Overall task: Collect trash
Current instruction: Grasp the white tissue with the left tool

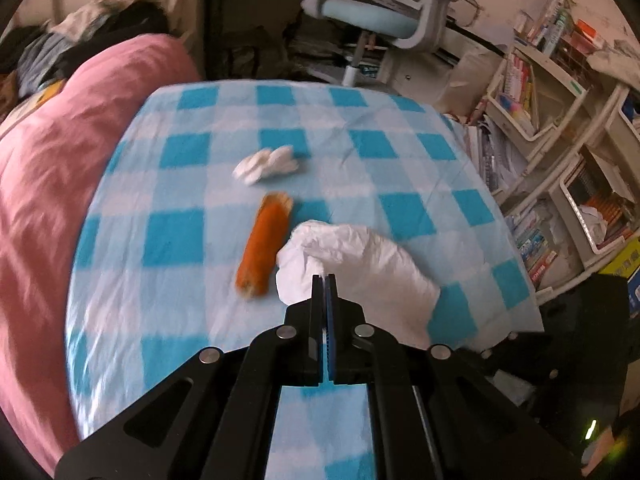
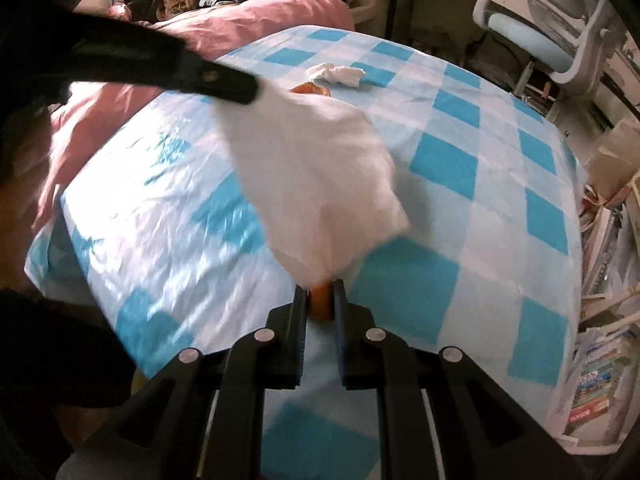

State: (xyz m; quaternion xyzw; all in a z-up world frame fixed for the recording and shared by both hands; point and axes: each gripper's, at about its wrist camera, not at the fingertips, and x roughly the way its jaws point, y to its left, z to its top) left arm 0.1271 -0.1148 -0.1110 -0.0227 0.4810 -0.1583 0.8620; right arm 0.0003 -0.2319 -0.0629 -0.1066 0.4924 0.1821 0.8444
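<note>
My left gripper (image 1: 324,278) pinches the white bag (image 1: 360,264) shut-jawed; my right gripper (image 2: 320,292) clamps the orange wrapper (image 2: 321,304) at the bag's mouth — crumpled tissue (image 1: 266,166) remains on the checked tabletop (image 1: 400,168), uncollected.

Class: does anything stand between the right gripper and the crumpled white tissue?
Yes. The white bag hangs directly before the right gripper, and the orange wrapper lies just before the tissue.

On the tablecloth (image 1: 400,152), wrapper (image 1: 264,244) lies between tissue (image 1: 266,166) and bag (image 1: 360,264).
</note>
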